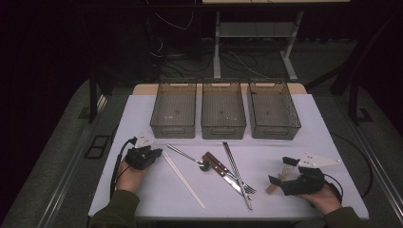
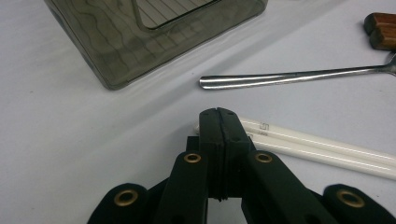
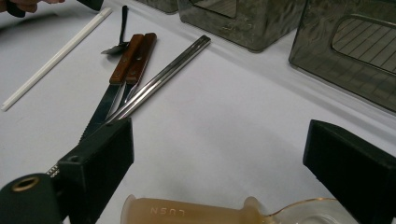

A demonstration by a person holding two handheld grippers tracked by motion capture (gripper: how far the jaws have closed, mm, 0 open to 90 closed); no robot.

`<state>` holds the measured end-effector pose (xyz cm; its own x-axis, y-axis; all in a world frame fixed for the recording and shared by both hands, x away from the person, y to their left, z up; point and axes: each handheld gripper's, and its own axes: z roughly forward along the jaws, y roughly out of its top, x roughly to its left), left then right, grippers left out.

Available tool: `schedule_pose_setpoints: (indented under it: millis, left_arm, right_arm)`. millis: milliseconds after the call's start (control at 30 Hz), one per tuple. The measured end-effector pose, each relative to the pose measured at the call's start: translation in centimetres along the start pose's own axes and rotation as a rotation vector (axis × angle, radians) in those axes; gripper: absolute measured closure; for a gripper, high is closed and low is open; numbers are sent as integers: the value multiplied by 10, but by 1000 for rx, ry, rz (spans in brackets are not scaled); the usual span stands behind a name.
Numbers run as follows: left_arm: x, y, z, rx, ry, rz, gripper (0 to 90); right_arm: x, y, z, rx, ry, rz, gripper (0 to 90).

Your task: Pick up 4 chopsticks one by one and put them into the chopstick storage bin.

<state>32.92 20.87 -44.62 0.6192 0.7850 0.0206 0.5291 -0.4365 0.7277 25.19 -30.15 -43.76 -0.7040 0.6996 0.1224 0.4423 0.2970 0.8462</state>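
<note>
My left gripper [image 1: 154, 153] [image 2: 218, 113] is shut, its jaws pressed flat together with nothing seen between them. It hovers at the near end of a pair of white chopsticks [image 1: 183, 178] [image 2: 327, 149] at the table's left. A metal spoon [image 1: 187, 156] [image 2: 289, 77] lies just beyond. My right gripper [image 1: 281, 171] [image 3: 219, 140] stands open at the table's right. A spoon with a tan handle and a clear bowl [image 3: 187, 212] [image 1: 272, 188] lies on the table between its jaws, untouched.
Two wooden-handled knives [image 1: 216, 166] [image 3: 133, 58] and slim metal cutlery [image 1: 235, 171] [image 3: 163, 74] lie mid-table. Three smoky plastic bins [image 1: 174, 109] [image 1: 223, 109] [image 1: 274, 109] stand in a row at the back. The table's front edge [image 1: 228, 219] runs close to both hands.
</note>
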Motion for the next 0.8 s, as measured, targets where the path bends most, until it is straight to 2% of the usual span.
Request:
schedule_pose_setpoints:
  millis: [100,800]
  left_arm:
    - [0,0,2,15,2,3,892]
    - [-2,5,10,15,-11,0,893]
  right_arm:
    - [0,0,0,-1,-1,0,88]
    - [0,0,0,-1,-5,-5,87]
